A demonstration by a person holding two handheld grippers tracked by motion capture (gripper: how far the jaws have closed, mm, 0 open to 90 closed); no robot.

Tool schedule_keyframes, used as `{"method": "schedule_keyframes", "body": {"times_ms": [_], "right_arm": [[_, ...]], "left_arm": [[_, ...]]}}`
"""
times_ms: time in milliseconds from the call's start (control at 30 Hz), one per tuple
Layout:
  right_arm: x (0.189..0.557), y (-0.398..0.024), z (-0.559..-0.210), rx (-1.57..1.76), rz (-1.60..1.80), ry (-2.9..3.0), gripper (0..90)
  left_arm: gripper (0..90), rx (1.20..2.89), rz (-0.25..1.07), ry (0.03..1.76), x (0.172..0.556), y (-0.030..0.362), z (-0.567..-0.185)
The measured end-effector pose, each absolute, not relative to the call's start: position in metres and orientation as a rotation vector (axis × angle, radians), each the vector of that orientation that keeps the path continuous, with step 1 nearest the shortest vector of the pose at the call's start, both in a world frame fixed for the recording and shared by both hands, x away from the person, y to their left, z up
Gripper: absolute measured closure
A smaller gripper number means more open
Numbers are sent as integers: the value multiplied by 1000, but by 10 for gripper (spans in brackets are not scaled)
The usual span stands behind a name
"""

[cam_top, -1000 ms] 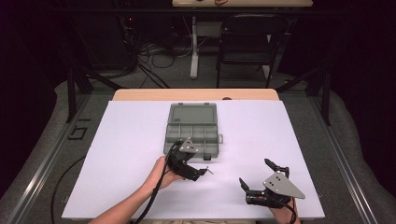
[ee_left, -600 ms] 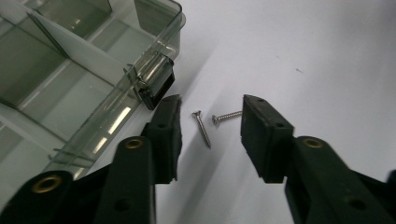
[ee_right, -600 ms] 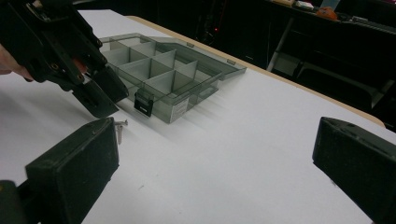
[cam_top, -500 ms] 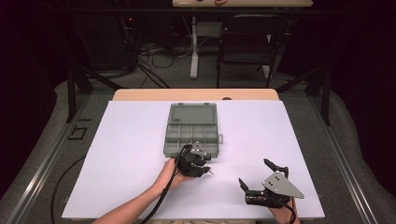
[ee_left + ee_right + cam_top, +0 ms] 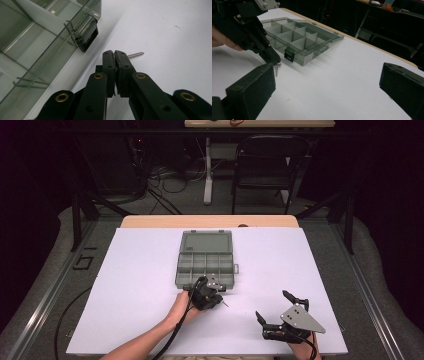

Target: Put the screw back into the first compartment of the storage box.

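A small silver threaded screw (image 5: pixel 135 54) was pinched by the closed left gripper (image 5: pixel 114 53); the right gripper (image 5: pixel 327 82) was held wide apart, empty.

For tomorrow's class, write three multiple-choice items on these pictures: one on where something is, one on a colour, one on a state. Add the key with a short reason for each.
1. Where does the left hand-held gripper work?
A. At the near edge of the organiser box
B. At the table's far edge
C. On the chair

2. What colour is the sheet covering the table?
A. Red
B. White
C. Green

3. How do the jaws of the right hand-held gripper stand?
A. Shut on a screw
B. Shut on the box lid
C. Wide open, holding nothing

Key:
1 A: the high view shows it just in front of the box, beside the latch.
2 B: the sheet is white in every view.
3 C: the right gripper view shows its two jaws far apart with only bare sheet between them; the left one's jaws are closed on the screw.
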State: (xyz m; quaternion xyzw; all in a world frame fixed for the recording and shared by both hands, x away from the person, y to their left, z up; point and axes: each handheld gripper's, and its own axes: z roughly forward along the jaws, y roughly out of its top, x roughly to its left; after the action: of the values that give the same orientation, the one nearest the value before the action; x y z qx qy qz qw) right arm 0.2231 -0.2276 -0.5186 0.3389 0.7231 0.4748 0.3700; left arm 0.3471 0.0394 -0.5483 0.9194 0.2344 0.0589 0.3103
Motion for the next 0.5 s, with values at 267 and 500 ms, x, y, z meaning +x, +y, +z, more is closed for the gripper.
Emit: {"method": "schedule_keyframes", "body": {"times_ms": [267,500], "right_arm": [[222,-228,-518,886,1198,1859,0],[223,-228,-518,876,1212,1855,0]], "left_arm": [[875,2406,128,600,350,45,-546],[875,2389,126,565,347,53,-534]]}}
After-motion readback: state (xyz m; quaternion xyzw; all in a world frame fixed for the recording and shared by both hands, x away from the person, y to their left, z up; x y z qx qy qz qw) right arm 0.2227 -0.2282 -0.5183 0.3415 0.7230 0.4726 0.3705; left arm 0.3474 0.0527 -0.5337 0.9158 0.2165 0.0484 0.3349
